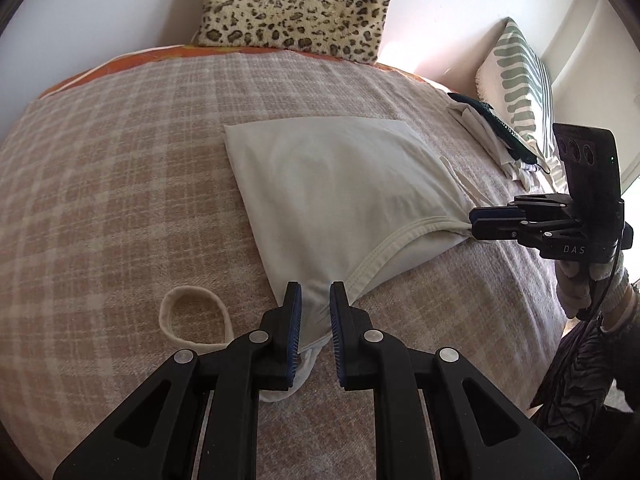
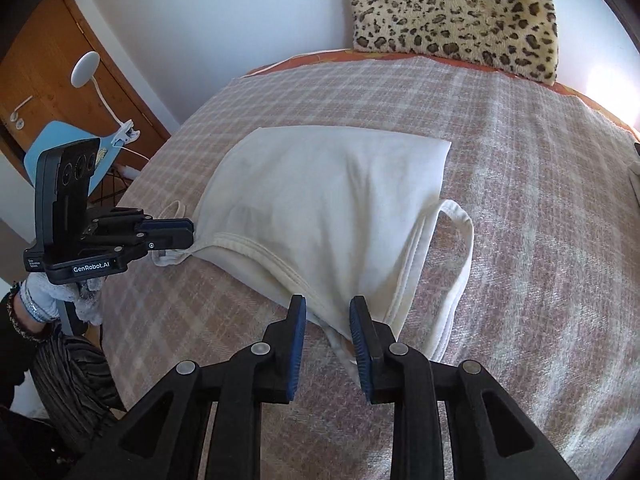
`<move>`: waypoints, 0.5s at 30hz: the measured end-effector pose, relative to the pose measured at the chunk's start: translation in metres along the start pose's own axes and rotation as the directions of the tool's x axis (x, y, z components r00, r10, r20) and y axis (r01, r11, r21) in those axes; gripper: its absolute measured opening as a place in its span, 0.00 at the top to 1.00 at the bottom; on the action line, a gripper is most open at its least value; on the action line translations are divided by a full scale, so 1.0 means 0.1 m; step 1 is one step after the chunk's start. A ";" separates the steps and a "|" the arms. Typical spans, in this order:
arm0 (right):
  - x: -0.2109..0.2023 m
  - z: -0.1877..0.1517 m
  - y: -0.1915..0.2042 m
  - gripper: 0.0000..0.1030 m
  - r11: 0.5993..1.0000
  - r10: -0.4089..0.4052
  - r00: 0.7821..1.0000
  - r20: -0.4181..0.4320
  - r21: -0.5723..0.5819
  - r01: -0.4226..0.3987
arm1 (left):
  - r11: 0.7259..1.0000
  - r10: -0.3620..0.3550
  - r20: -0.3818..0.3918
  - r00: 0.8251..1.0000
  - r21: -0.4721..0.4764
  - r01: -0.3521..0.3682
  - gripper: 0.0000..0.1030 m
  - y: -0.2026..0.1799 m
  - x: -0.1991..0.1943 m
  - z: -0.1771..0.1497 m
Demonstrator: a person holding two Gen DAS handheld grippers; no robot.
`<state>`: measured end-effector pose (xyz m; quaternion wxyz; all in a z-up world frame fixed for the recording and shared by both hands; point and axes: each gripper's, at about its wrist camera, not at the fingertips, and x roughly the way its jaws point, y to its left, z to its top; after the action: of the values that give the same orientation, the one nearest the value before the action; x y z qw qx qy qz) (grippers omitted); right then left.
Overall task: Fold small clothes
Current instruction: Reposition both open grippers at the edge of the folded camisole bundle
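Left gripper [image 1: 315, 312] and right gripper [image 2: 328, 326] each pinching white top [image 1: 340, 176], folded pile [image 1: 492, 136] only in left view

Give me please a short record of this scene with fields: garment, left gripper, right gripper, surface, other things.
garment: white top, lying partly folded
left gripper: fabric at a near corner between its fingers
right gripper: fabric at the other near corner between its fingers
surface: plaid blanket
other things: leopard pillow, striped pillow, clothes pile

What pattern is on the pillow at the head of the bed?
Leopard print, dark spots on tan; the pillow shows best in the right wrist view.
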<state>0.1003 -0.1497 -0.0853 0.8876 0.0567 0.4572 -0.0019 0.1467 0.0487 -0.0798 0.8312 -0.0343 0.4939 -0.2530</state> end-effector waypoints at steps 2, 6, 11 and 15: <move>-0.06 -0.05 -0.04 0.76 1.000 -0.004 1.000 0.002 0.015 0.003 | 1.000 -0.005 -0.013 1.000 -0.002 0.005 0.88 0.02 -0.03 -0.06; -0.13 -0.09 -0.05 0.73 1.000 -0.024 1.000 -0.010 0.011 0.024 | 0.999 0.031 -0.042 0.999 0.036 -0.030 0.88 -0.01 0.00 -0.10; -0.34 -0.07 0.01 0.66 1.000 0.008 0.998 0.064 0.009 -0.008 | 0.999 0.037 0.013 0.999 0.010 -0.038 0.83 -0.05 -0.16 -0.08; -0.46 0.02 -0.06 0.61 0.996 0.054 0.987 0.154 0.063 -0.065 | 0.997 0.045 0.090 0.995 -0.065 -0.040 0.52 -0.03 -0.32 0.02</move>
<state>0.0753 -0.1580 -0.0473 0.9170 0.1002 0.3860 0.0047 0.1348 0.0599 -0.0520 0.8567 -0.0617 0.4636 -0.2177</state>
